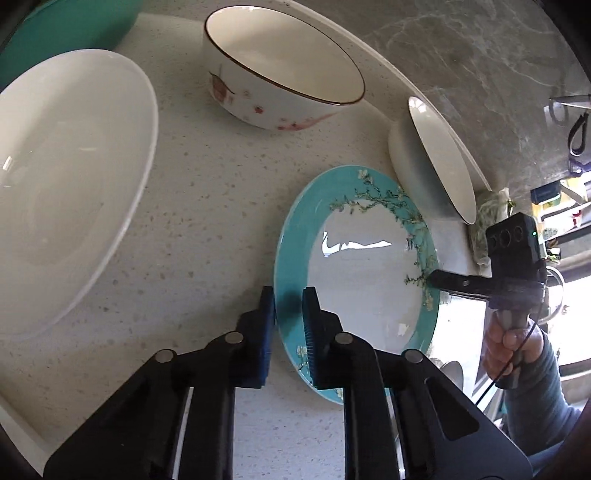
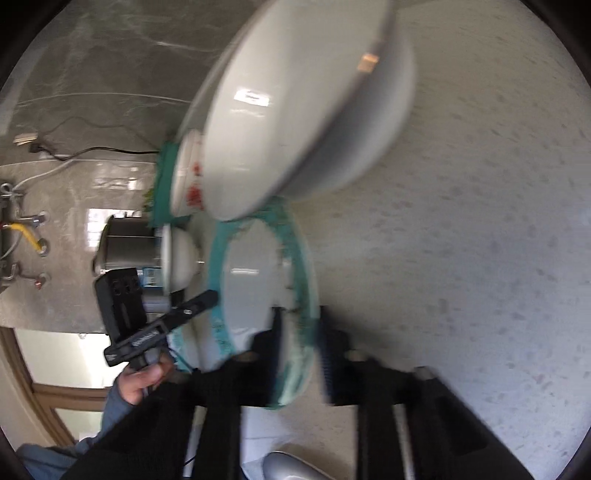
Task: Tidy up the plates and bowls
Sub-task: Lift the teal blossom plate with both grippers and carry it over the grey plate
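A teal-rimmed plate with a flower pattern [image 1: 354,266] lies on the speckled counter [image 1: 207,206]; it also shows in the right wrist view [image 2: 258,284]. My left gripper [image 1: 289,295] stands with its jaws on either side of the plate's near rim, a small gap showing. My right gripper [image 2: 301,332] straddles the opposite rim; its view is blurred. In the left wrist view the right gripper's finger [image 1: 448,281] touches the plate's rim. A white bowl [image 1: 432,166] sits beside the plate. A bowl with red flowers [image 1: 280,70] stands further back.
A large white plate [image 1: 70,184] lies at the left, a teal dish [image 1: 70,26] behind it. A grey marble wall [image 1: 480,74] runs behind the counter. A steel pot [image 2: 125,243] and wall pipes [image 2: 22,229] show in the right wrist view.
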A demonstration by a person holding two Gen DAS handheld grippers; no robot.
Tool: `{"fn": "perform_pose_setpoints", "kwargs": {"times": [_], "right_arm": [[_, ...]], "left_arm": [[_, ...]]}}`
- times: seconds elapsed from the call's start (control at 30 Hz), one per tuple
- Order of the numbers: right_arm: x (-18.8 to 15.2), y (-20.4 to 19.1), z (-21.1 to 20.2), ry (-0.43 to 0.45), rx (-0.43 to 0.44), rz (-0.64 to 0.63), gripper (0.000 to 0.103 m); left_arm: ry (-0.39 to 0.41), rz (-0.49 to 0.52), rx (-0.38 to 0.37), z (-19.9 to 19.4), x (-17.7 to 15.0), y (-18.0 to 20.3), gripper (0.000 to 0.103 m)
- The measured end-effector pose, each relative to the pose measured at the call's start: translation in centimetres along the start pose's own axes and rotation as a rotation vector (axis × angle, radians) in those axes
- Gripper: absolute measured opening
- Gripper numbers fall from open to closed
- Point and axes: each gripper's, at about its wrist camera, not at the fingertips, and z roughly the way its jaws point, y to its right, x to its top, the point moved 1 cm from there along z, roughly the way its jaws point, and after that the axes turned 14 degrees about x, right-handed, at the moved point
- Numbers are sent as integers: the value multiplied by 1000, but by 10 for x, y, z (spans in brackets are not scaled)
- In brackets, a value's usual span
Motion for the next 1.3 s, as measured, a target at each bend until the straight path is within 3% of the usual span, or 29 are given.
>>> {"fn": "perform_pose_setpoints", "kwargs": {"times": [0.77,1.03,1.3], "right_arm": [[-5,-20,10,8,-82,-102,12],[-18,-40,-1,37,-57,-129,12],[-63,-66,-40,100,-45,-155,12]], "left_arm": [[41,3,29,-6,-7,7,11],[80,12,13,-38,-18,14,11],[118,61,-23,-81,-51,47,11]]}}
